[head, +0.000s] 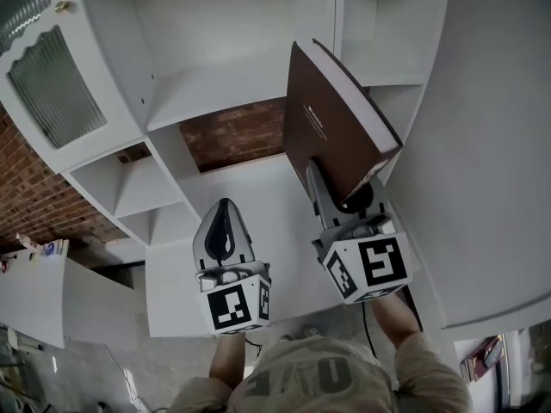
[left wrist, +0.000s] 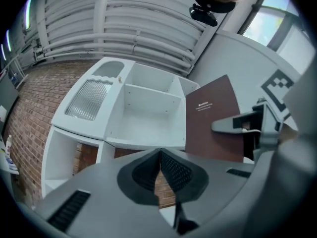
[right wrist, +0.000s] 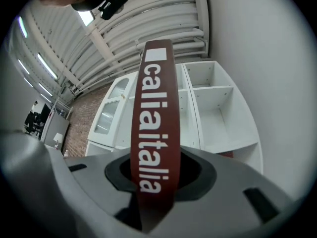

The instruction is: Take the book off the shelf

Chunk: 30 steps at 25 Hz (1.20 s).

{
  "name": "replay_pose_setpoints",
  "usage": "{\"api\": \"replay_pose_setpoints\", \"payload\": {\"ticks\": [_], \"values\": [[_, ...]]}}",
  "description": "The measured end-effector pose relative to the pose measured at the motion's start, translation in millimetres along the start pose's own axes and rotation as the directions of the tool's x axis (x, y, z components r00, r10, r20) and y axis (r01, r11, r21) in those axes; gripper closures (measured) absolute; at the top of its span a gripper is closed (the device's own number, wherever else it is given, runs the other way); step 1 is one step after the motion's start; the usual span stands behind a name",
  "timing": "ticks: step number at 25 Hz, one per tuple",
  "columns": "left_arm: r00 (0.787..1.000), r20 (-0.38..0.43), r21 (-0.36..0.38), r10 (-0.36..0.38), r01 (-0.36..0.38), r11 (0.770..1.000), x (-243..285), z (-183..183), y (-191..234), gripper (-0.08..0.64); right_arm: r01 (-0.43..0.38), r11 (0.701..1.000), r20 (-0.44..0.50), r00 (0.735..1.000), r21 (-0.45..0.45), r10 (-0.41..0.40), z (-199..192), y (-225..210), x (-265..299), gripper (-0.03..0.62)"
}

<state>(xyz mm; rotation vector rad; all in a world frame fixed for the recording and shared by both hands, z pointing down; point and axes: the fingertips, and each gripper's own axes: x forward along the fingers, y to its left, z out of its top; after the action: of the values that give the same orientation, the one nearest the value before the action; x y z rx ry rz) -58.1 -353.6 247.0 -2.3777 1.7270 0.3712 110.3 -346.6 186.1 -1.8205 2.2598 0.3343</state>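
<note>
A thin dark-brown book (head: pixel 331 127) with white print on its cover is held out in front of the white shelf unit (head: pixel 215 84), clear of its compartments. My right gripper (head: pixel 343 198) is shut on the book's lower edge. In the right gripper view the book's spine (right wrist: pixel 152 128) with white lettering runs up between the jaws. My left gripper (head: pixel 222 235) is shut and holds nothing, lower and to the left of the book. From the left gripper view the book (left wrist: pixel 213 118) shows at right with the right gripper (left wrist: pixel 245 125) clamped on it.
The shelf unit has several open white compartments and a cabinet door with ribbed glass (head: pixel 52 89) at the left. A brick wall (head: pixel 232 132) shows behind the shelves. A white wall panel (head: pixel 491 144) stands close at the right. The person's torso is at the bottom.
</note>
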Motion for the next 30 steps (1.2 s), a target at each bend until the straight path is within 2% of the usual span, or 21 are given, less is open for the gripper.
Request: {"api": "replay_pose_setpoints", "payload": {"ticks": [4,10,21,30], "values": [[1.000,-0.013,0.012,-0.013,0.013,1.000,-4,-4,-9,0.546,-0.008,1.000,-0.054,0.999,-0.006,0.008,-34,3,-31,0.442],[0.999,-0.026,0.015,-0.020,0.020,1.000,-5,-10,-16,0.546,0.011,1.000,-0.125,0.992,-0.021,-0.014,-65,-1,-41,0.442],[1.000,-0.020,0.015,-0.005,0.005,1.000,-7,-8,-12,0.546,0.039,0.999,-0.143,0.989,-0.019,-0.041,-70,-11,-40,0.442],[0.999,-0.036,0.027,-0.017,0.018,0.999,-11,-11,-20,0.546,0.036,0.999,-0.200,0.979,-0.010,-0.037,-90,-11,-42,0.442]]}}
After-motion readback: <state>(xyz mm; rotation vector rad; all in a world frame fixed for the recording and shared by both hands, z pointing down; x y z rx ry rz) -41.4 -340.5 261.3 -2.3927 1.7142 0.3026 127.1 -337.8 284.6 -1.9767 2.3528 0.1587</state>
